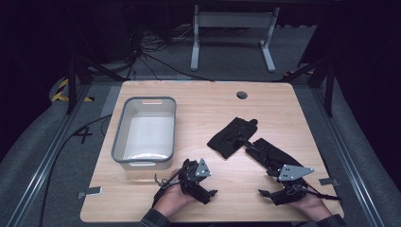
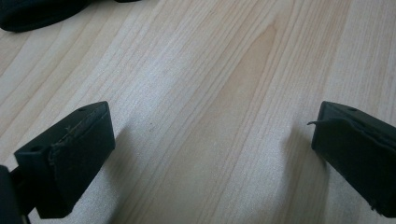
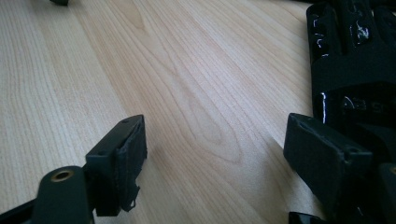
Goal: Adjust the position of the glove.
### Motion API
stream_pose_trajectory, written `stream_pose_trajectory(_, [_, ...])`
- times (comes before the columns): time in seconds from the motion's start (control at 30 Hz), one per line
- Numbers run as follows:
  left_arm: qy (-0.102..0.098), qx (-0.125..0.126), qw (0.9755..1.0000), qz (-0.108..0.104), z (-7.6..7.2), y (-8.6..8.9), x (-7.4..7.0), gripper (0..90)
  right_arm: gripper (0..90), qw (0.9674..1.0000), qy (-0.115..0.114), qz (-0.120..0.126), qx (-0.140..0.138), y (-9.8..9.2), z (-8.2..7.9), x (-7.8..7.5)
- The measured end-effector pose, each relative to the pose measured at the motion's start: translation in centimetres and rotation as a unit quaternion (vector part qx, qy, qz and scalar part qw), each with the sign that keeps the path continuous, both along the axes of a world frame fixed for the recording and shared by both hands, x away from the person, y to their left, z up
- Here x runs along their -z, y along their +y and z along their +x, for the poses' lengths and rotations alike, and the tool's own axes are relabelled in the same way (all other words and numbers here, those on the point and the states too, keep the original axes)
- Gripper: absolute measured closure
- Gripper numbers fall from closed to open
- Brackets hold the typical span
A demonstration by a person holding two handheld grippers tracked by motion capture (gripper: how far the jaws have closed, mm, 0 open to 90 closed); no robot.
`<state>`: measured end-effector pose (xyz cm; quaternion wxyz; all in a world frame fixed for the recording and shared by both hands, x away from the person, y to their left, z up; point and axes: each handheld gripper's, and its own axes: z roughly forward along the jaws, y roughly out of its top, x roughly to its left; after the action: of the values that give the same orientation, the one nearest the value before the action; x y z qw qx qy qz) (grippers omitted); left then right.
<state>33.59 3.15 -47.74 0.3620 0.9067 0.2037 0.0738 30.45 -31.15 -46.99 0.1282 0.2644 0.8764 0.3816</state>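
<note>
Two black gloves lie right of the table's middle: one (image 1: 232, 137) flat, and the other (image 1: 270, 153) angled toward the front right corner. My right gripper (image 1: 265, 183) rests low at the front right, just in front of that second glove, jaws wide apart with nothing between them. In the right gripper view its jaws (image 3: 215, 154) frame bare wood and the glove (image 3: 355, 70) lies beside the right jaw. My left gripper (image 1: 207, 182) sits at the front centre, open and empty. The left gripper view has its jaws (image 2: 212, 149) over bare wood, with a glove edge (image 2: 32, 14) far off.
A grey plastic bin (image 1: 146, 100) stands on the left half of the wooden table (image 1: 213, 104). A round cable hole (image 1: 242, 95) sits near the far edge. A white table frame (image 1: 231, 21) and cables lie on the floor beyond.
</note>
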Motion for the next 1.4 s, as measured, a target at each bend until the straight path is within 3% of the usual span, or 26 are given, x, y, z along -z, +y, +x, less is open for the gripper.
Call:
stream_pose_trajectory(0.13, [0.000,0.000,1.0000,0.000,0.0,0.0,0.0,0.0,26.2,1.0000,-0.001,0.001,0.004,-0.1,-0.1,0.0])
stream_pose_trajectory(0.23, [-0.001,0.001,1.0000,0.000,0.0,0.0,0.0,0.0,37.1,1.0000,0.004,0.001,0.006,-0.3,0.0,-0.4])
stream_pose_trajectory(0.47, [-0.001,0.003,1.0000,0.000,0.1,0.0,0.0,0.0,55.9,0.9989,-0.031,0.017,0.031,-1.9,0.0,-2.3])
stream_pose_trajectory(0.63, [-0.001,0.002,1.0000,-0.001,0.0,0.0,0.0,0.0,77.2,0.9980,-0.035,0.001,0.053,-2.8,0.6,-2.9])
stream_pose_trajectory(0.77, [-0.001,0.002,1.0000,-0.001,0.0,0.0,0.0,0.0,87.9,0.9972,-0.033,-0.010,0.066,-3.2,1.0,-3.0])
stream_pose_trajectory(1.13, [0.000,0.001,1.0000,0.000,0.0,0.0,0.0,0.0,89.6,0.9945,-0.015,-0.006,0.104,-5.4,2.9,-2.9])
stream_pose_trajectory(1.4, [0.000,0.001,1.0000,0.000,0.0,0.0,0.0,0.0,89.4,0.9933,-0.003,-0.010,0.115,-6.7,3.2,-2.7])
